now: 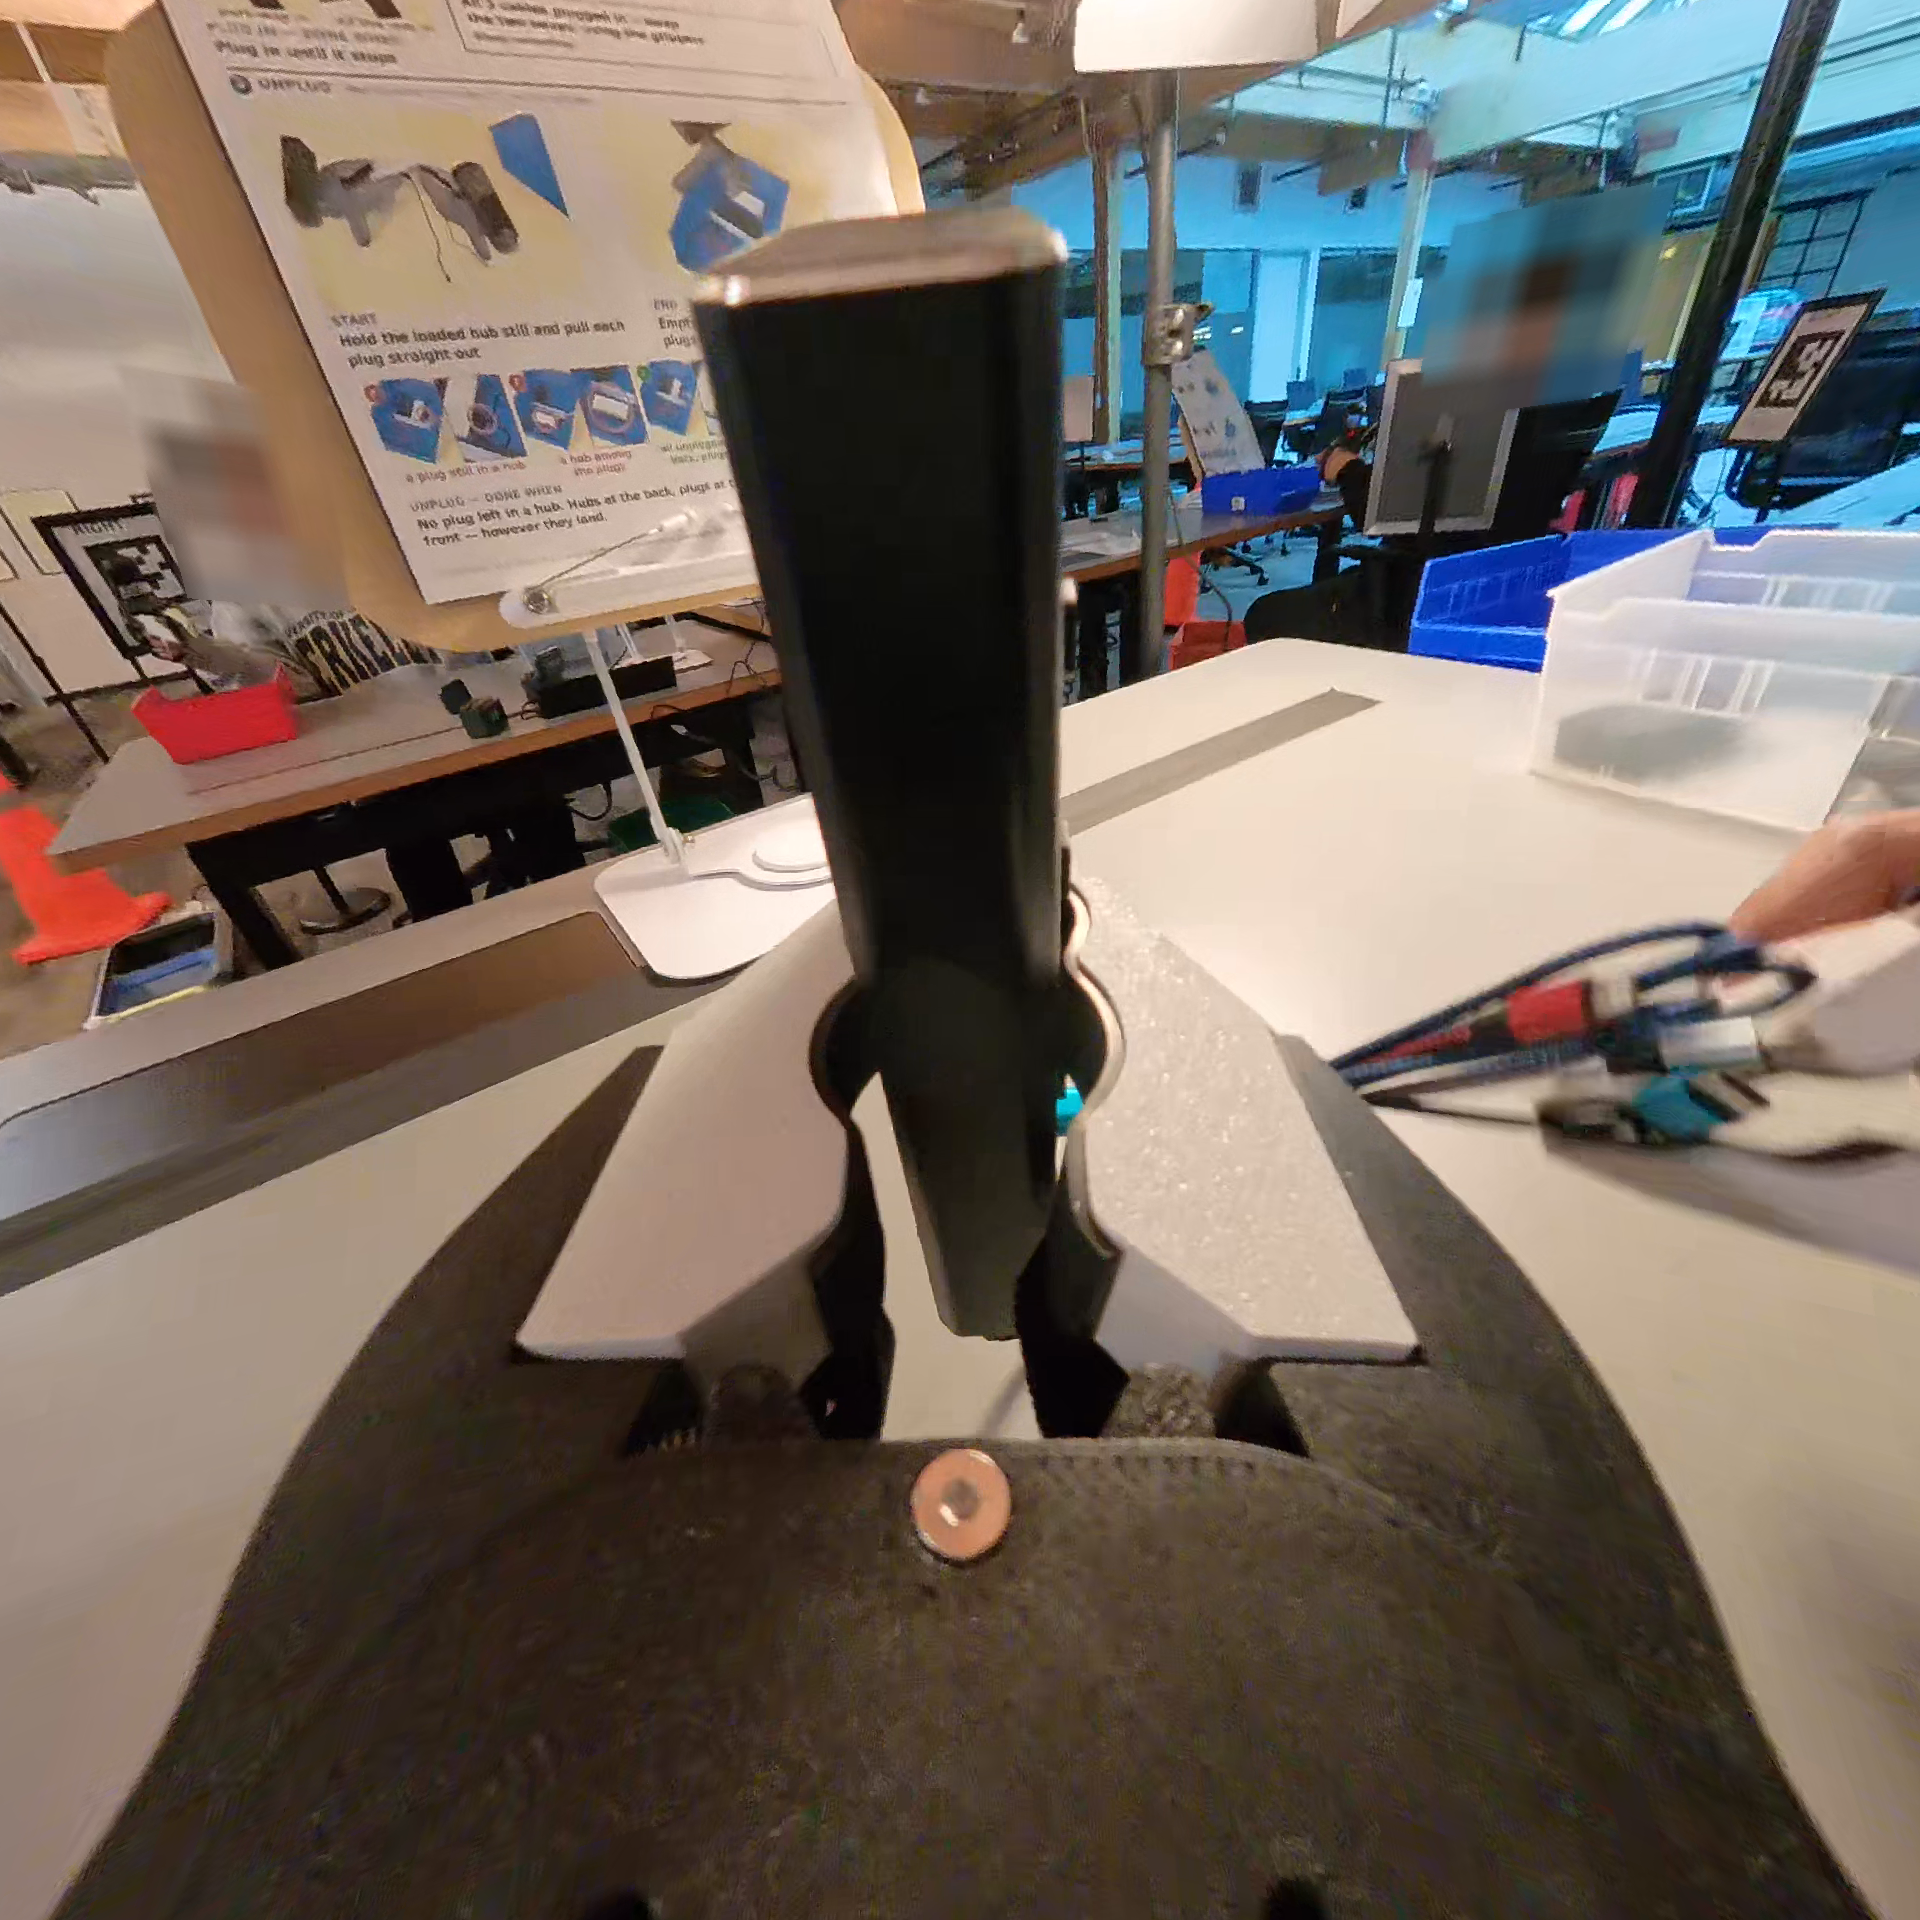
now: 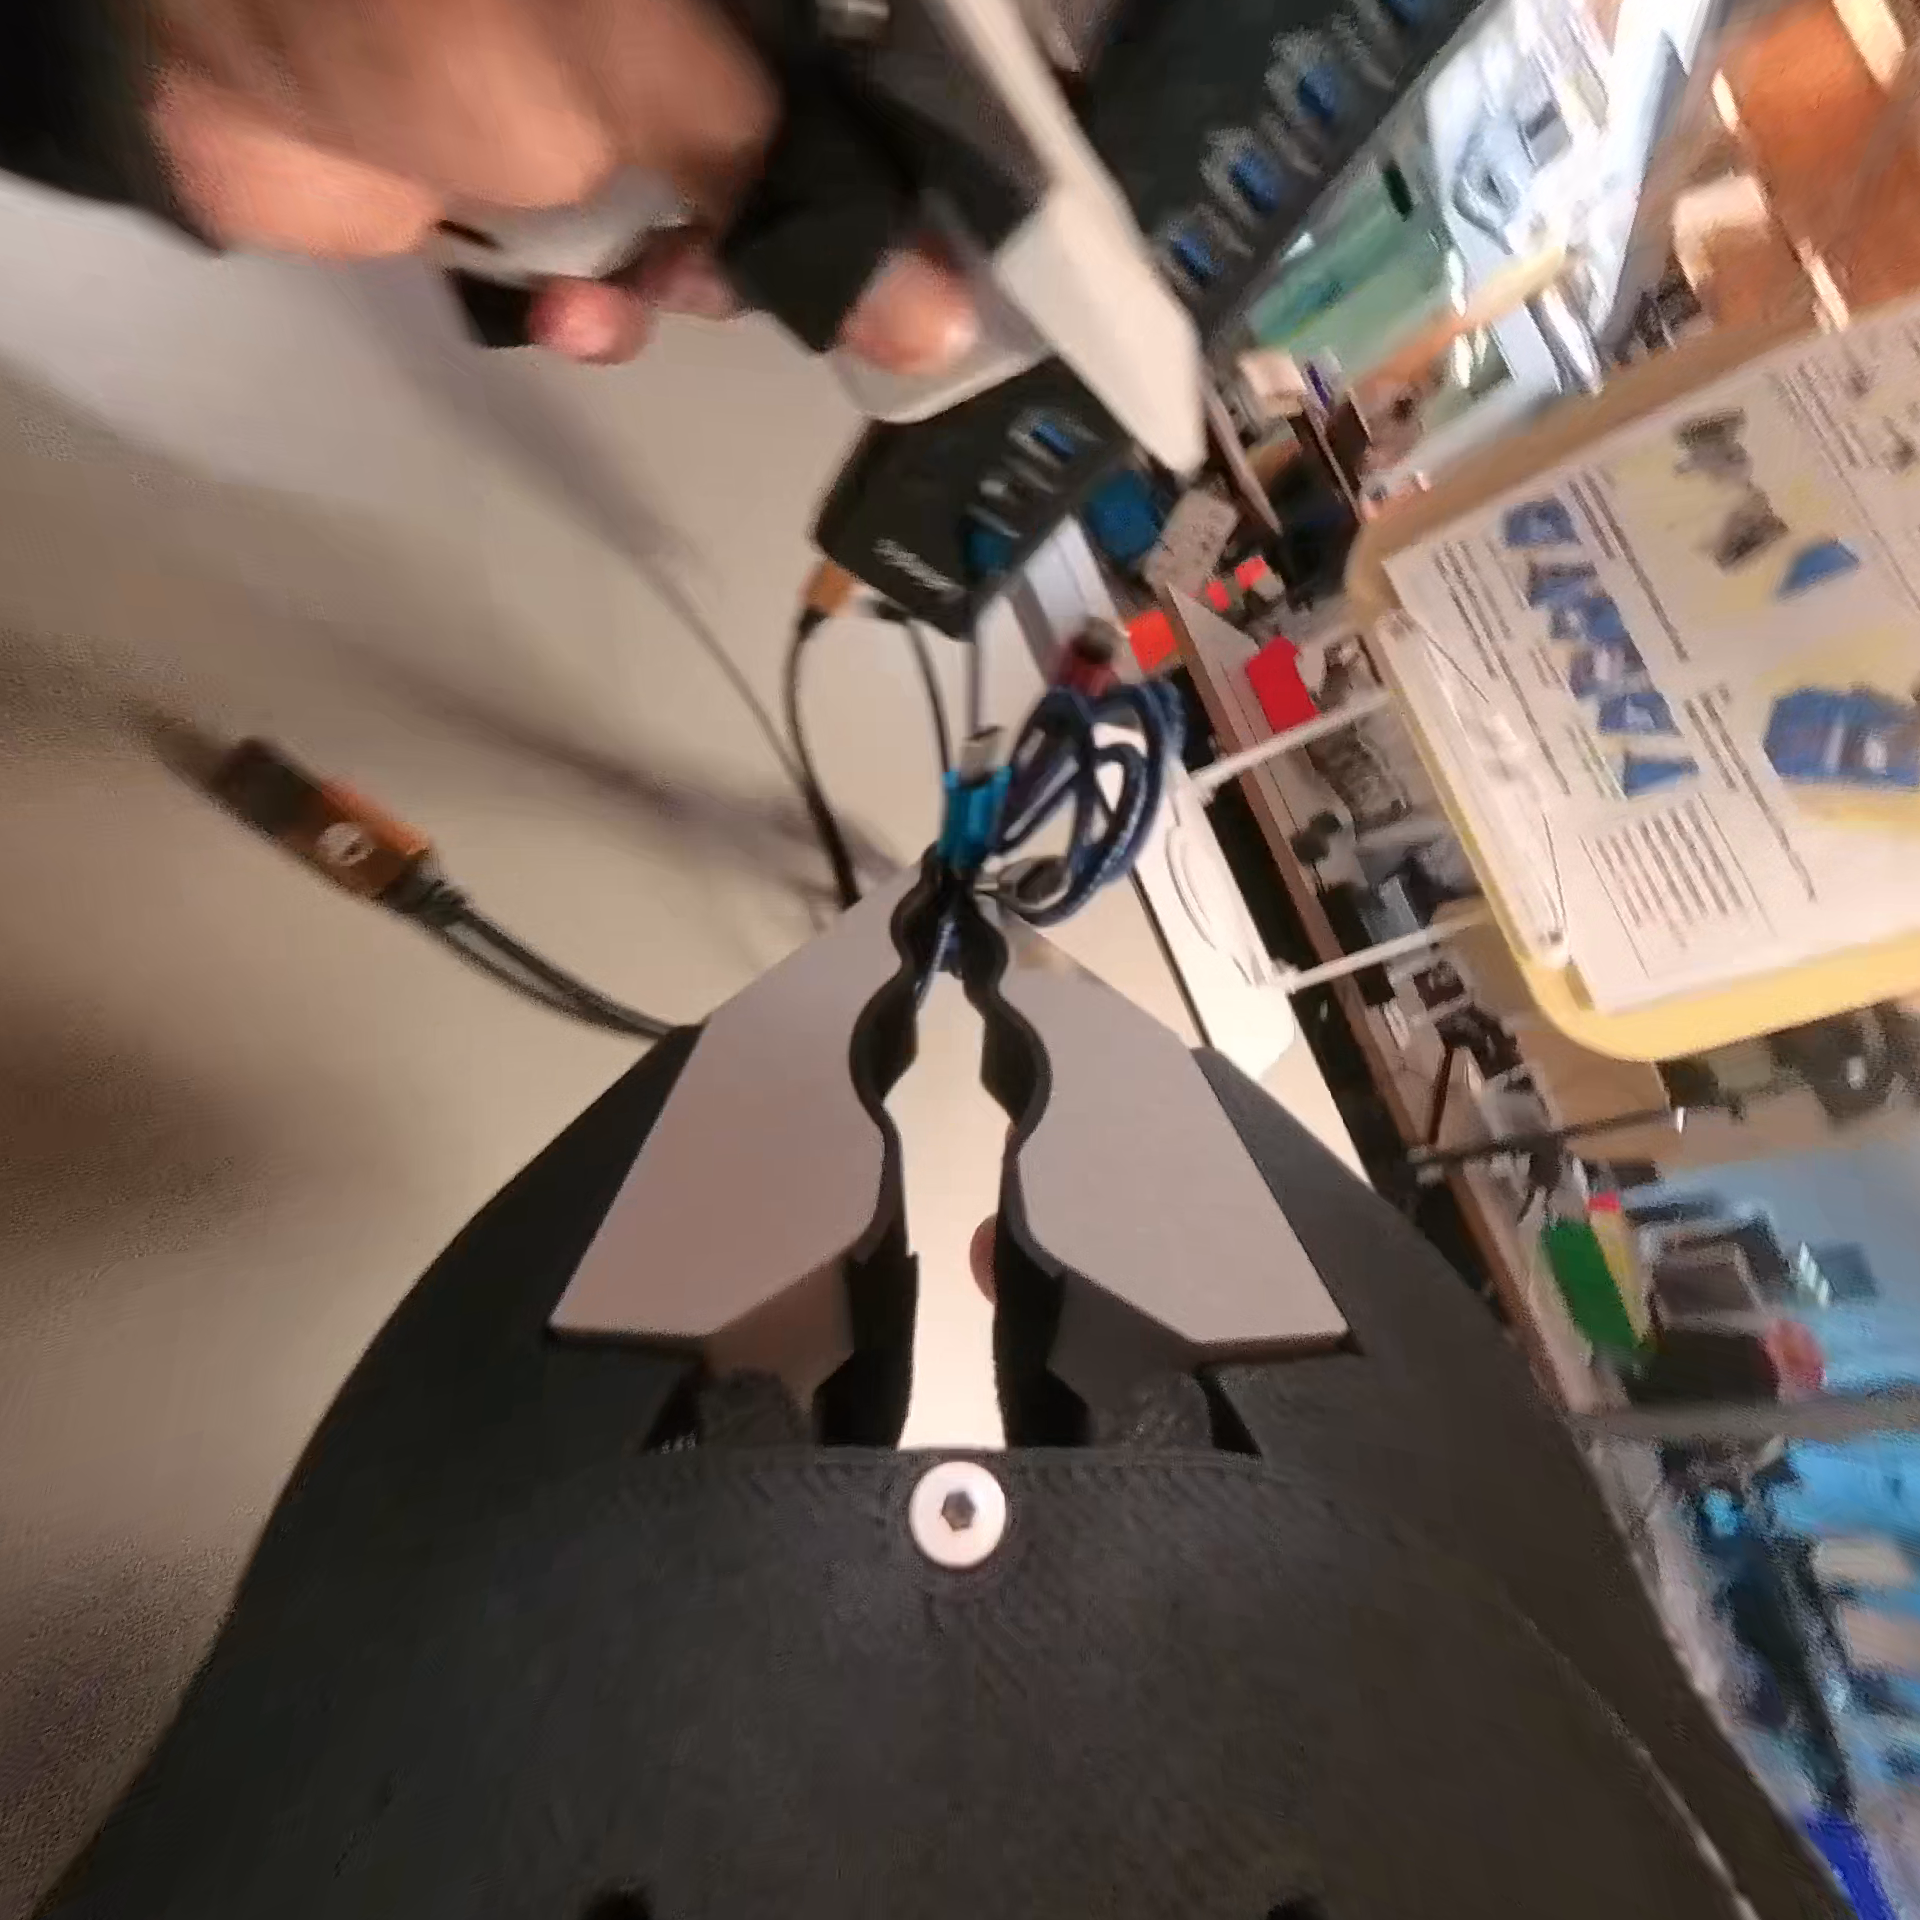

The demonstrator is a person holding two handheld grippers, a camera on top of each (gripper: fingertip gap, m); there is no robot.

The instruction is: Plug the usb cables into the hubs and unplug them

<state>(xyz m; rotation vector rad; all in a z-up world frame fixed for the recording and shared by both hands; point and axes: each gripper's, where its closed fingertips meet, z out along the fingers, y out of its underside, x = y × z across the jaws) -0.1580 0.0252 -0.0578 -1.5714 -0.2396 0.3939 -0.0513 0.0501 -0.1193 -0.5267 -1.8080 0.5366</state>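
Nearest in the left wrist view, the left gripper (image 1: 961, 1091) is clamped on a tall black USB hub (image 1: 904, 644), held upright above the pale table (image 1: 1403, 852). In the right wrist view, the right gripper (image 2: 951, 914) pinches a bundle of braided USB cables (image 2: 1081, 790) at its fingertips, a teal plug (image 2: 966, 805) sticking out just past them. No cable appears seated in the held hub, so plugging in seems still ahead, and unplugging after it. A second black hub (image 2: 935, 530) lies farther off on the table, with dark cords trailing from it. Beyond stand an instruction sheet (image 1: 499, 312) on a stand and clear plastic bins (image 1: 1725, 665). The bunched cables may hinder singling out one plug.
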